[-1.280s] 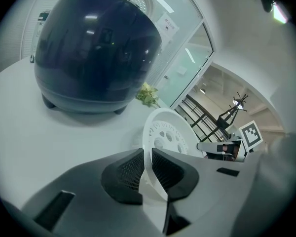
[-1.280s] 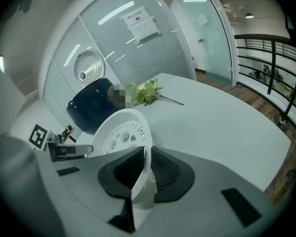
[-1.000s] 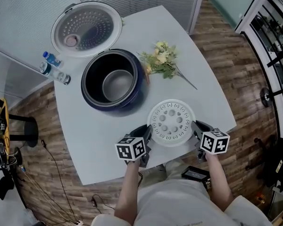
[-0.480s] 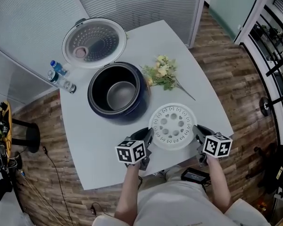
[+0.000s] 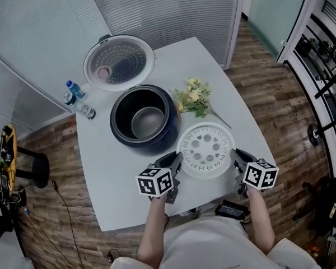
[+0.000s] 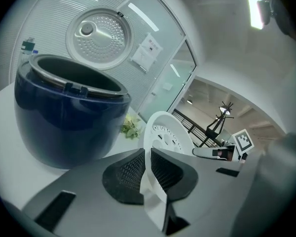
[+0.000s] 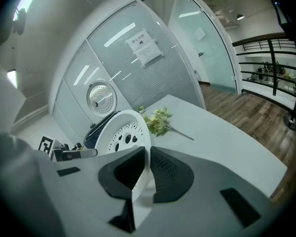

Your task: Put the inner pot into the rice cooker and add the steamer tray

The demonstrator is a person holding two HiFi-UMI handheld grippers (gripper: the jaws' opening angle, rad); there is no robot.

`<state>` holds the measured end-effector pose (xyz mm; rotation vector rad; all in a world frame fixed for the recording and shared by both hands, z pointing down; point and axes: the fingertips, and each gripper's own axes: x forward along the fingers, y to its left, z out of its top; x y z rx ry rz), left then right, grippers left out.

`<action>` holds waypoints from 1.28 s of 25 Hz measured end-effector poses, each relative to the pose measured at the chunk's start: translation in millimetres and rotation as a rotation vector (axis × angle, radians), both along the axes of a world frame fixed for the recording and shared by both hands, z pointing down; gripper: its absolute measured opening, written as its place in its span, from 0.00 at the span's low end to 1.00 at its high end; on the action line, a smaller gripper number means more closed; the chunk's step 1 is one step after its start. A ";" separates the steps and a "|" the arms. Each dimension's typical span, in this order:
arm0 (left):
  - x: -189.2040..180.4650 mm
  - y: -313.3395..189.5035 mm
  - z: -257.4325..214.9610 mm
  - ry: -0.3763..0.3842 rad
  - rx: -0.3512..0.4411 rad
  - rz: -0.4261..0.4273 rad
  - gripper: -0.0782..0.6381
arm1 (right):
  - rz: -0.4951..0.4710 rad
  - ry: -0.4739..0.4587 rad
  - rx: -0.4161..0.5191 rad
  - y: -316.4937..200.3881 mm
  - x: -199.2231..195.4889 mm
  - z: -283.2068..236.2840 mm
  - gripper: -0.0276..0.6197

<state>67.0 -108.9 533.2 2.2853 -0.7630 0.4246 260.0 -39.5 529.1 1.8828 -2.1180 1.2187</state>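
Note:
The white perforated steamer tray (image 5: 206,150) hangs above the table's near edge, held from both sides. My left gripper (image 5: 175,164) is shut on its left rim (image 6: 147,152), and my right gripper (image 5: 235,159) is shut on its right rim (image 7: 147,162). The dark blue rice cooker (image 5: 144,119) stands open behind and left of the tray, with the metal inner pot (image 5: 148,122) seated inside it. Its lid (image 5: 119,63) is tipped back. In the left gripper view the cooker (image 6: 64,117) looms at the left.
A bunch of yellow-green flowers (image 5: 195,98) lies right of the cooker, just beyond the tray. Two small water bottles (image 5: 78,101) lie at the table's left edge (image 5: 87,167). A black stool (image 5: 36,164) stands on the wooden floor at the left.
Both grippers have lifted the steamer tray off the table; it now hangs higher, and the whole view has shifted so the cooker appears closer to the tray.

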 end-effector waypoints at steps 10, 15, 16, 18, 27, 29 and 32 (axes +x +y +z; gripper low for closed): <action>-8.4 -14.4 -40.2 0.062 0.071 -0.023 0.16 | 0.005 -0.019 0.075 -18.1 -6.3 -36.0 0.12; -15.2 -16.5 -57.7 0.097 0.089 -0.046 0.16 | -0.007 -0.010 0.119 -25.2 -10.9 -56.1 0.12; -16.6 -17.2 -60.5 0.103 0.092 -0.050 0.16 | -0.010 -0.005 0.123 -26.9 -11.8 -58.3 0.12; -20.0 -20.8 -65.2 0.111 0.097 -0.061 0.16 | -0.014 -0.004 0.130 -32.3 -14.0 -62.0 0.12; -40.9 -29.9 -100.4 0.238 0.148 -0.152 0.16 | -0.052 -0.033 0.204 -52.5 -29.6 -91.0 0.12; -46.3 -30.4 -107.7 0.247 0.166 -0.170 0.16 | -0.062 -0.039 0.219 -56.2 -33.5 -96.9 0.12; -57.7 -33.3 -118.5 0.263 0.189 -0.200 0.16 | -0.087 -0.047 0.241 -64.9 -43.6 -106.8 0.12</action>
